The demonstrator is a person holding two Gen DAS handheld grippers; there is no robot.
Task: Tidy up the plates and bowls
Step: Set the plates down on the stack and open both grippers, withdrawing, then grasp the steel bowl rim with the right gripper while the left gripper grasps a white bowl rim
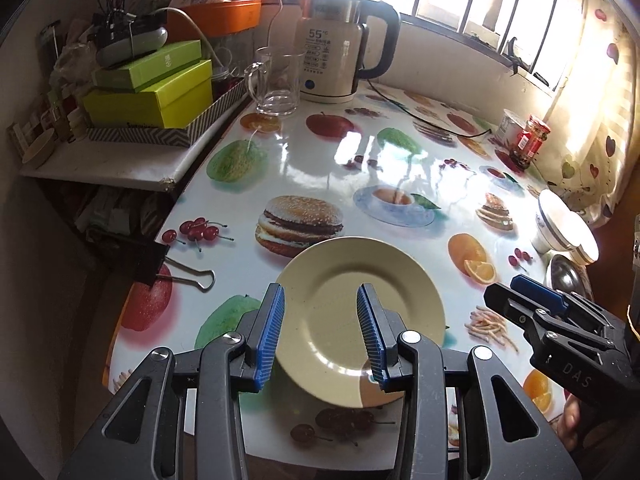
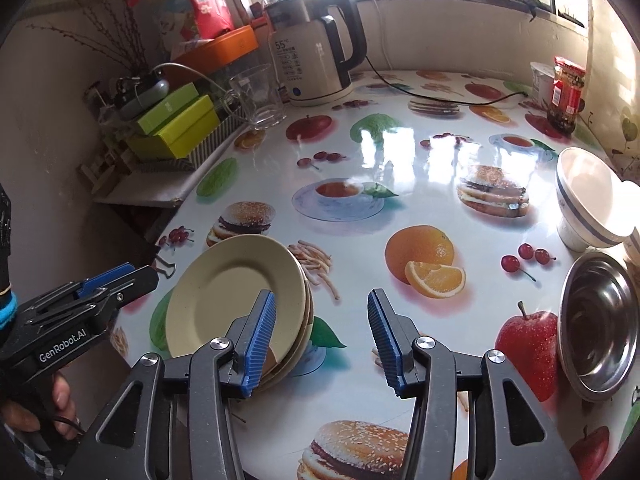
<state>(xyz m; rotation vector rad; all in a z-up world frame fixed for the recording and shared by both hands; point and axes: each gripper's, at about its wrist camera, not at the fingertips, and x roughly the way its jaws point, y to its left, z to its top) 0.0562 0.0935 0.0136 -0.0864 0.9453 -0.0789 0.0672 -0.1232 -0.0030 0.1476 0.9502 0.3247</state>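
- The left tongs (image 1: 320, 334) hover over the plates (image 2: 236, 300), blue pads apart and holding nothing; the top plate's near rim lies between the pads.
- The plates are already a neat stack, at least three by the rims seen in the right view, near the counter's (image 2: 400, 168) left front corner.
- That corner is tight: a binder clip (image 1: 188, 276) sits just left of the stack at the counter's left edge, and the front edge is close behind the stack, so any nudge should go inward.
- The plate part looks finished; I judge the bowls to be the step in hand.
- The right tongs (image 2: 322, 334) are also apart and empty, over bare counter between the stack and the bowls.
- The middle and far counter is open; a glass mug (image 2: 256, 96) and kettle (image 2: 316, 52) stand well back, the kettle's cord trailing right.
- On the right, a steel bowl (image 2: 596, 324) lies near the front; behind it a white bowl (image 2: 588, 204) is tipped on its side toward the camera, with another white bowl's rim just beside it at the frame edge.
- The next move probably calls for the right tongs to pinch a bowl rim and nest the bowls, minding the right counter edge.
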